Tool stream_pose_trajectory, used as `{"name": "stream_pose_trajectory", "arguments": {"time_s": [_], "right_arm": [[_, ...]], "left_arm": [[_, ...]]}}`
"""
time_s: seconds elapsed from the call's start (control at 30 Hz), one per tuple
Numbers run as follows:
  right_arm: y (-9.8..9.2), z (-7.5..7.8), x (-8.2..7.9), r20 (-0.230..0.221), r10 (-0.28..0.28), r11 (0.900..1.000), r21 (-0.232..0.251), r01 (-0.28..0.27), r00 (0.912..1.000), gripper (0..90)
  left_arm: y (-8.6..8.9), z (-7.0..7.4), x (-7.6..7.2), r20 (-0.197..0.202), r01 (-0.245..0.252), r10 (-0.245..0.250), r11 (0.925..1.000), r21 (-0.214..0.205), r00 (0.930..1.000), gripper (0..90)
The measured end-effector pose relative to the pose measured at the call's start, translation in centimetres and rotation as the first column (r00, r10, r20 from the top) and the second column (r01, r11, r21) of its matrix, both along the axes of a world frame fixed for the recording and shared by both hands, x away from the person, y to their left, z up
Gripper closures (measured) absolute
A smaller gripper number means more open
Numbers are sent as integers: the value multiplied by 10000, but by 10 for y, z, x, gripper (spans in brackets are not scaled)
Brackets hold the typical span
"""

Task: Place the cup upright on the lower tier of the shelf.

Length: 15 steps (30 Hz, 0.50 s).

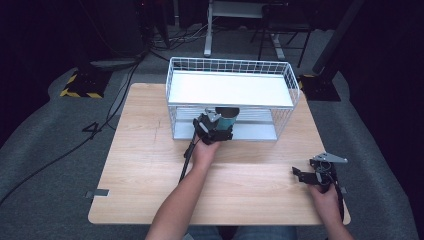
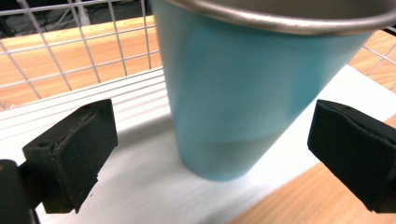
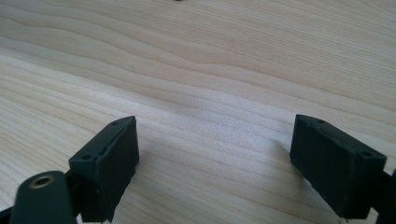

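Teal cup (image 2: 233, 98) stands upright on the wire rack's (image 1: 287, 80) lower white shelf, at its front edge. Left gripper (image 2: 210, 154) jaws spread wide, either side of cup, pads clear. Right gripper (image 3: 215, 163) open over bare table (image 1: 145, 165).

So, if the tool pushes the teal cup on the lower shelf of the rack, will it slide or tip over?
The teal cup narrows toward its base and is tall, so a push near the metal rim would probably tip it. A low push would more likely slide it, since the white shelf looks smooth. Its wall appears stiff, so it should not dent.
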State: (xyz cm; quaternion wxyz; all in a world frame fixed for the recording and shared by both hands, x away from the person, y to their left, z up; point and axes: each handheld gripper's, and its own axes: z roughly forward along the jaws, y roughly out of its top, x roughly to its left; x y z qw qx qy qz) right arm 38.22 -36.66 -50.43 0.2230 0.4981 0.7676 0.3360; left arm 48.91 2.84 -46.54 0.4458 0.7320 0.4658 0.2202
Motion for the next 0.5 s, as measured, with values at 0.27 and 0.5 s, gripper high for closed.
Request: {"name": "stream_pose_trajectory", "arguments": {"time_s": [0.27, 0.5], "right_arm": [[0, 0, 0, 10, 114, 9999, -10, -114, 9999, 160], [2, 0, 0, 22, 278, 9996, -20, -278, 9996, 160]], "left_arm": [[14, 12, -25, 420, 113, -121, 9998, 189, 9990, 25], [24, 22, -43, 627, 322, -324, 9995, 43, 9975, 26]]}}
